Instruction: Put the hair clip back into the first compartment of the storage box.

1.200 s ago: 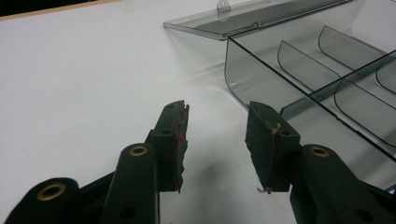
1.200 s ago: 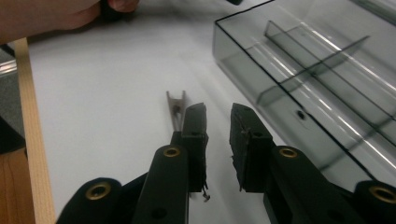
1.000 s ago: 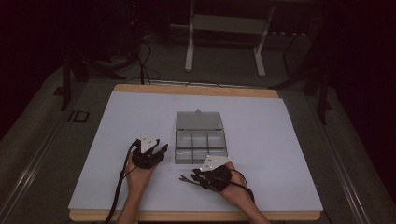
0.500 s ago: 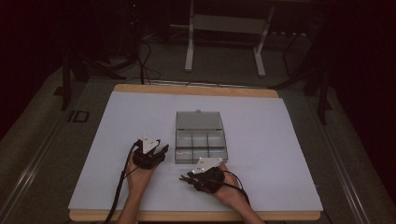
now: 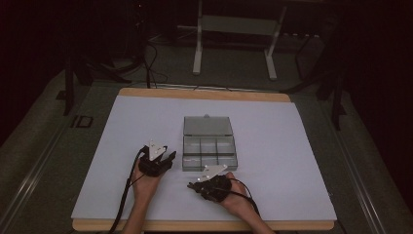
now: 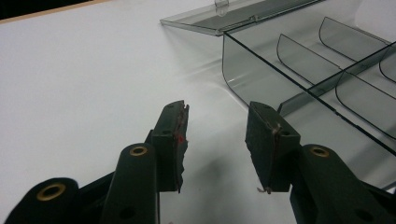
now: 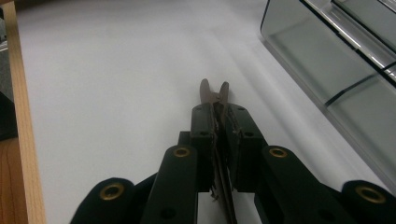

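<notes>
Right gripper (image 7: 213, 100): jaws are pressing tight together on a thin brown, two-pronged piece (image 7: 214, 92); I can't say exactly what it is.
What has changed: a second ago this gripper was sitting just right of the box's near edge; now it is lying further toward the person and to the left, its tips pointing left across the mat in the high view (image 5: 194, 185).
Meaning: I'm judging it is carrying the piece, not yet placing it; the piece is sitting outside the box, over bare mat.
Left gripper (image 6: 215, 135): jaws are standing well apart, gripping nothing, hovering just beside the box's near left corner; it has barely moved over the last second.
Compartment box (image 5: 210, 151): clear, divided, lid (image 5: 208, 126) lying open flat behind it; the compartments in sight are looking empty.
White mat (image 5: 297, 146): covering the wooden table (image 5: 204, 94).
In the way: nothing is lying between the piece and the box; only the box's clear wall is needing to be cleared.
</notes>
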Demonstrator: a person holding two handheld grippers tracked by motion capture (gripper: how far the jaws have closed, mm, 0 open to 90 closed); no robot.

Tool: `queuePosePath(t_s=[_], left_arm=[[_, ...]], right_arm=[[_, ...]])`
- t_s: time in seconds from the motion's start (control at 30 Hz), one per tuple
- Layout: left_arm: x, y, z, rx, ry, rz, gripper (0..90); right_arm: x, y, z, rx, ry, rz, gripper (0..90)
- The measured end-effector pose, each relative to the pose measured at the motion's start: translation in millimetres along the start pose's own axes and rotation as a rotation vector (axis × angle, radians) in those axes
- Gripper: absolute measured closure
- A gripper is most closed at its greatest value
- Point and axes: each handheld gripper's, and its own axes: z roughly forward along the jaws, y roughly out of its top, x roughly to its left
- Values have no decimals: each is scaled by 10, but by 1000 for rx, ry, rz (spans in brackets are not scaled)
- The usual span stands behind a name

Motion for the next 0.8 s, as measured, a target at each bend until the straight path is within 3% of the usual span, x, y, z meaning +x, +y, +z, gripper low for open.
queuePosePath(t_s=[0.4, 0.8], left_arm=[[-6, 1, 4, 3, 2, 5, 582], [-7, 1, 3, 4, 3, 8, 581]], right_arm=[[-27, -62, -80, 22, -36, -12, 853], [-98, -159, -185, 34, -73, 24, 862]])
